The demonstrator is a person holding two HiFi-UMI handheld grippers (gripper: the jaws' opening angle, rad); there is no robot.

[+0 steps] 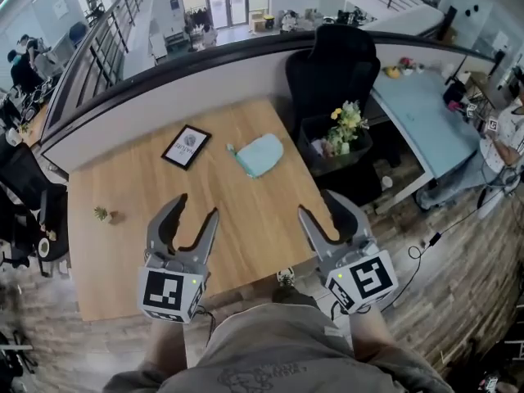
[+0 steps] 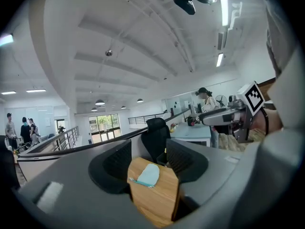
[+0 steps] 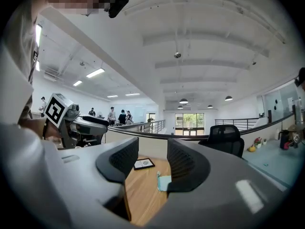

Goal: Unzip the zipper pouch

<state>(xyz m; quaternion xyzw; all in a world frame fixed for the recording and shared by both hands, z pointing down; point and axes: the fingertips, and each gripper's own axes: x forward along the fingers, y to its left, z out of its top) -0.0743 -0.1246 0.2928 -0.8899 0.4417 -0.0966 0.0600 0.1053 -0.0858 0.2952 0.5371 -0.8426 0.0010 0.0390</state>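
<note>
A light blue zipper pouch [image 1: 259,154] lies flat on the far right part of the wooden table [image 1: 123,252]. It shows between the jaws in the left gripper view [image 2: 147,174] and partly behind the right jaw in the right gripper view [image 3: 164,182]. My left gripper [image 1: 196,209] hovers over the table's near edge, open and empty. My right gripper [image 1: 325,206] is held at the table's near right edge, also open and empty. Both are well short of the pouch.
A black picture frame [image 1: 186,146] lies left of the pouch. A tiny potted plant [image 1: 103,214] sits near the left edge. A black office chair [image 1: 334,72] and a crate with flowers [image 1: 337,137] stand right of the table. Cables run over the wooden floor [image 1: 442,244].
</note>
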